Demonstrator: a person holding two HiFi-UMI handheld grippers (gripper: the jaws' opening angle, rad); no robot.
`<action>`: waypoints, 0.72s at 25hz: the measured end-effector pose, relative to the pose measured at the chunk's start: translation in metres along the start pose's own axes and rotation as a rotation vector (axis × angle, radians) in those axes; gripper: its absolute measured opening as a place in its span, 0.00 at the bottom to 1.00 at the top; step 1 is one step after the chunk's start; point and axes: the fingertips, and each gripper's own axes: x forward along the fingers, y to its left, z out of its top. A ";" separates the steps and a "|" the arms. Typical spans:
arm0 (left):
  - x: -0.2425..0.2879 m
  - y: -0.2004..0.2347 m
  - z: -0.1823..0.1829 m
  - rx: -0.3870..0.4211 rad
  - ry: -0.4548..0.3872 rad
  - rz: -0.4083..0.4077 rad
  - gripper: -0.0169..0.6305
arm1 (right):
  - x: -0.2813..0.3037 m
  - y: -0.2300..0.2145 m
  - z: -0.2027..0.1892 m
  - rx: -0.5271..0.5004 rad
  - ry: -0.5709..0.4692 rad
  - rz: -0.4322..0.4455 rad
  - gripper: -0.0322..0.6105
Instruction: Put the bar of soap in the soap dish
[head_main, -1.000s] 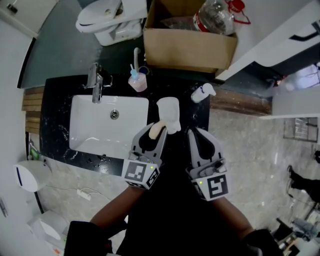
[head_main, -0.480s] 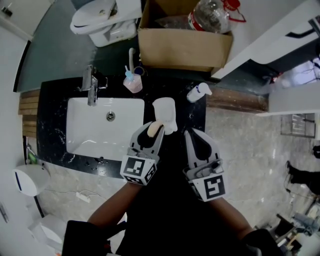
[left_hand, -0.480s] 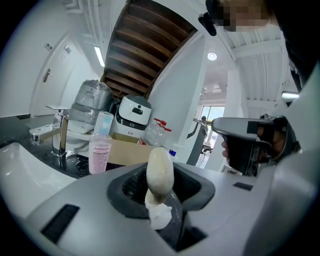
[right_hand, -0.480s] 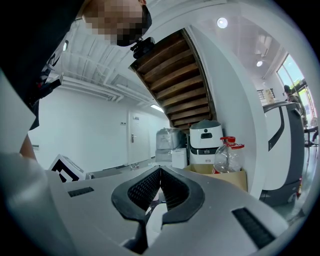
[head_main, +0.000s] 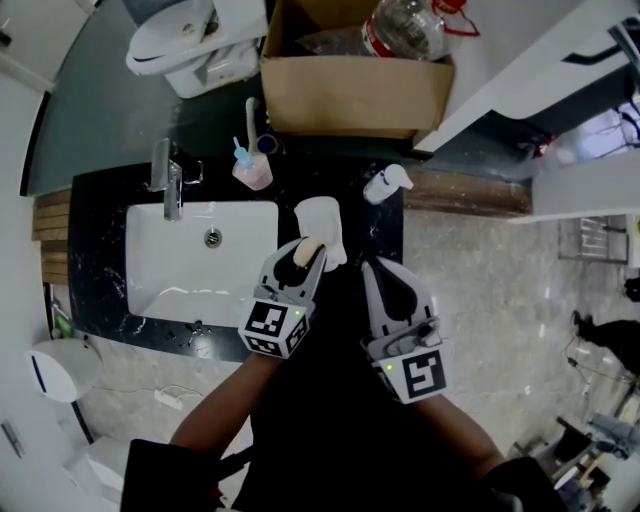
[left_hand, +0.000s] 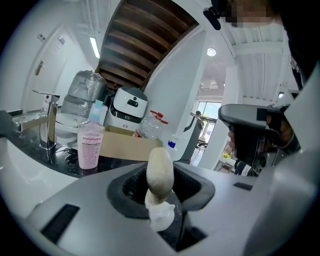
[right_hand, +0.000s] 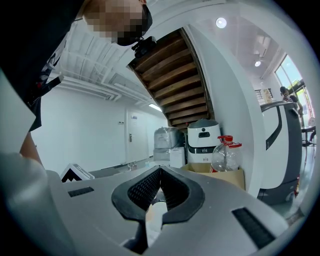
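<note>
Gripped the pale bar of soap upright in the left gripper, at the near end of the white soap dish, by the right edge of the black counter, beside the sink. Clenched the right gripper on nothing, just right of the dish.

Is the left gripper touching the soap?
Touching. The left gripper view shows the left gripper squeezing the bar of soap from both sides.

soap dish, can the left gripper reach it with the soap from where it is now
Probably yes. The left gripper, shut on the bar of soap, is right at the near edge of the soap dish with nothing between; the right gripper sits off to the side.
</note>
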 end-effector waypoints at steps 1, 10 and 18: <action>0.002 0.000 -0.001 0.000 0.004 -0.005 0.21 | 0.000 -0.001 -0.001 -0.006 0.004 -0.003 0.06; 0.013 0.001 -0.014 -0.044 0.061 -0.035 0.21 | 0.000 -0.006 -0.007 -0.013 0.014 -0.015 0.06; 0.025 0.002 -0.019 -0.026 0.102 -0.059 0.21 | -0.003 -0.018 -0.011 -0.010 0.033 -0.045 0.06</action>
